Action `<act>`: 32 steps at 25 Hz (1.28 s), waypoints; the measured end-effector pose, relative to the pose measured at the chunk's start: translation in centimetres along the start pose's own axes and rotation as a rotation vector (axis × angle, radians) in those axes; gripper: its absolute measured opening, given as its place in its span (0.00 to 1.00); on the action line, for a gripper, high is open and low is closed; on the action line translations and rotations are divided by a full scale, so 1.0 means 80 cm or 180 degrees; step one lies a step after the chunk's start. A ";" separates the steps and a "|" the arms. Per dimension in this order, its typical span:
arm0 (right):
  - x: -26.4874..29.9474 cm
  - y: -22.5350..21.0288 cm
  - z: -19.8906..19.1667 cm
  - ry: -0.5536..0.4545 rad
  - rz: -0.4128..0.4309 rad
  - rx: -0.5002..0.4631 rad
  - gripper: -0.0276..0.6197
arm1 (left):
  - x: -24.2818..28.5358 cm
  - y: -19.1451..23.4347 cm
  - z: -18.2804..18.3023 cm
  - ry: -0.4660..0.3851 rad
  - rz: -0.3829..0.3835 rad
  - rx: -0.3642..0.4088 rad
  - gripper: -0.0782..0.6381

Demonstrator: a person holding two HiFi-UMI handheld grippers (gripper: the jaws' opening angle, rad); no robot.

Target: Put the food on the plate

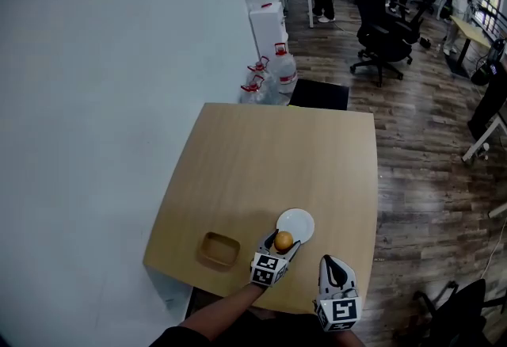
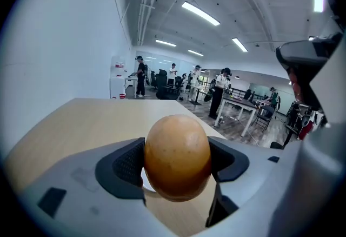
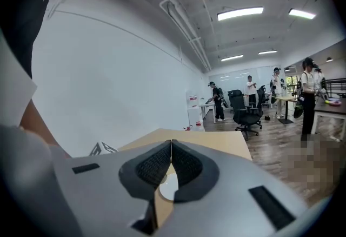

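**Food held tight at the edge of the plate**

Left gripper (image 1: 277, 252) is close by, at the near edge of the desk (image 1: 269, 155), and its two jaws are pinching the food (image 2: 177, 156) from both sides. Left of the plate (image 1: 297, 224) sits a small brown dish (image 1: 219, 249), and nothing is in it. The food is round and smooth, orange-brown, shaped a bit like an egg. It hangs at the near-left rim of the white plate. I cannot tell if it touches the plate yet.

I think the food is light and easy to lift. Its skin looks smooth, so it could slip out and roll away. If it is an egg, a hard squeeze could crack it. The best place to hold it is round its fat middle, which is where the jaws have it now. A soft squeeze should be enough, and it should be set down low so it does not roll off.

Right of the plate, the right gripper (image 3: 171, 157) waits with its jaws pressed together on nothing.
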State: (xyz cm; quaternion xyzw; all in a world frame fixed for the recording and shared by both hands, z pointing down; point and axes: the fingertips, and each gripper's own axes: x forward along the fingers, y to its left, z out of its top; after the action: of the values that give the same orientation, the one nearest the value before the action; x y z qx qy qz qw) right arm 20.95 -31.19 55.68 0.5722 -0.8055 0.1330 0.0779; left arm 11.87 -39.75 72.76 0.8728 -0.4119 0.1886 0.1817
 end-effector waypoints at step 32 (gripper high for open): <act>0.011 -0.018 -0.051 0.0385 0.0277 0.0092 0.14 | 0.130 0.016 -0.121 0.1248 -0.0530 0.0772 0.55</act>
State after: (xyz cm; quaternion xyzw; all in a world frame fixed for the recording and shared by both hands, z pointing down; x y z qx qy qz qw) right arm 21.89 -31.23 59.96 0.5286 -0.8214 0.1822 0.1123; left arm 15.25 -42.75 86.28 0.8659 -0.2698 0.3868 0.1669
